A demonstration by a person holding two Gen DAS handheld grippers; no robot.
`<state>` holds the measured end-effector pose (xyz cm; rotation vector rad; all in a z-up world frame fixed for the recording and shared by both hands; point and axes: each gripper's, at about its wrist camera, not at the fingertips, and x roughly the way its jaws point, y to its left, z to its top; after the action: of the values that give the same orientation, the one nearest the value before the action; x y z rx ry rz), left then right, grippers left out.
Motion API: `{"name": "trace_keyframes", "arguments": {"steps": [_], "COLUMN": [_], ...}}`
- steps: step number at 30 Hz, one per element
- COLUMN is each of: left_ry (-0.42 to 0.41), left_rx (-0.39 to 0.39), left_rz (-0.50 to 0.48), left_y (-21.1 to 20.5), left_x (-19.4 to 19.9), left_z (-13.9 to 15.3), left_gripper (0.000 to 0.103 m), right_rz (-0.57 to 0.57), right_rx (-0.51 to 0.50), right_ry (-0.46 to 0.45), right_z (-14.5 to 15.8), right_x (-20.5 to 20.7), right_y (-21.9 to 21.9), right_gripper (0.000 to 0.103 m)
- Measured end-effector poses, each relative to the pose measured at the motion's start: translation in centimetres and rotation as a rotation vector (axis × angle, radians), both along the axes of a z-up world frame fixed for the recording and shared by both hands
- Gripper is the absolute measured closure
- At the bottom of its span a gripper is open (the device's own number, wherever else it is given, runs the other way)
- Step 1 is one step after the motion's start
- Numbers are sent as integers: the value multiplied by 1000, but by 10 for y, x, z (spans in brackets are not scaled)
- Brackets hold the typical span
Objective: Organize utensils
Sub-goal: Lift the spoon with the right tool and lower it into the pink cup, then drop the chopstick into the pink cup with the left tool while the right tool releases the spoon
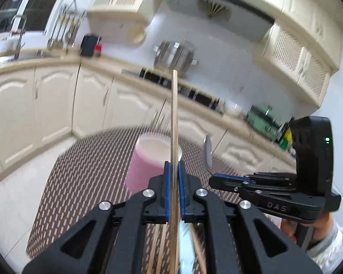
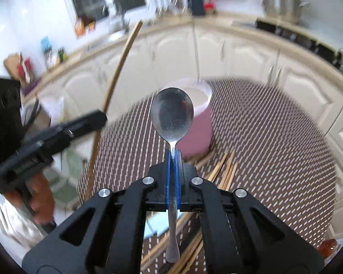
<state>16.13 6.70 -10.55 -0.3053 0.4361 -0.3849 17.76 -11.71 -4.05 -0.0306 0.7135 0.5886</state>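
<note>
**Chopstick in my left gripper, spoon in my right, cup ahead**

My left gripper [image 1: 174, 173] is clenched on a long pale wooden chopstick [image 1: 175, 118], which stands upright between the blue pads and rises well above them. Just beyond it sits the pink cylindrical cup with a white inside [image 1: 148, 159], its mouth open toward me. To do this step well, I judge that I should bring the chopstick's lower end over the cup's opening, keep the stick near vertical, and release only once the tip is inside the rim, so it does not tip the cup or skid off the edge.

My right gripper [image 2: 173, 157] is closed on the neck of a shiny metal spoon [image 2: 173, 114], bowl up, handle hanging down behind the pads. The same cup lies just past the bowl. I would hold the spoon back while the chopstick goes in, since both grippers are near each other and could clash over the one opening.

Loose wooden chopsticks [image 2: 226, 171] lie scattered on the bench under the grippers, near the cup's base. The bench wears a brown woven mat with pale dashes [image 2: 274, 137]. Around it run cream kitchen cabinets [image 1: 52, 96], a counter with a steel stockpot [image 1: 176, 54], and a dark window.
</note>
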Motion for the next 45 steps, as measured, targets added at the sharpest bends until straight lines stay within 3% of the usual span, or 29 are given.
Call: {"name": "trace_keyframes", "arguments": {"steps": [4,8,12,17,23,28,45], "left_ry": [-134,-233,-320,-368,-368,-299,-185], "left_rx": [-45,-70,-74,-73,-39,-19,69], "left_rz": [22,66,119,181,225,188,130], "left_y": [-8,-16,-23,-24,-25,-26,-19], "left_x": [14,36,56,80,101,111,68], "left_z": [23,40,48,46,31,10,-18], "left_gripper": [97,97,96,96,96,96,96], "right_rz": [-86,-155,-215,-269,-275,-277,-262], "right_rx": [128,219,296,377,401,362,271], "right_ry": [-142,-218,-272,-299,-307,-324,-299], "right_z": [39,50,50,30,9,-4,-20], "right_x": [9,45,71,92,110,111,65], "right_y": [-5,-5,-17,-23,-22,-15,-18], "right_gripper": [99,99,99,99,99,99,99]}}
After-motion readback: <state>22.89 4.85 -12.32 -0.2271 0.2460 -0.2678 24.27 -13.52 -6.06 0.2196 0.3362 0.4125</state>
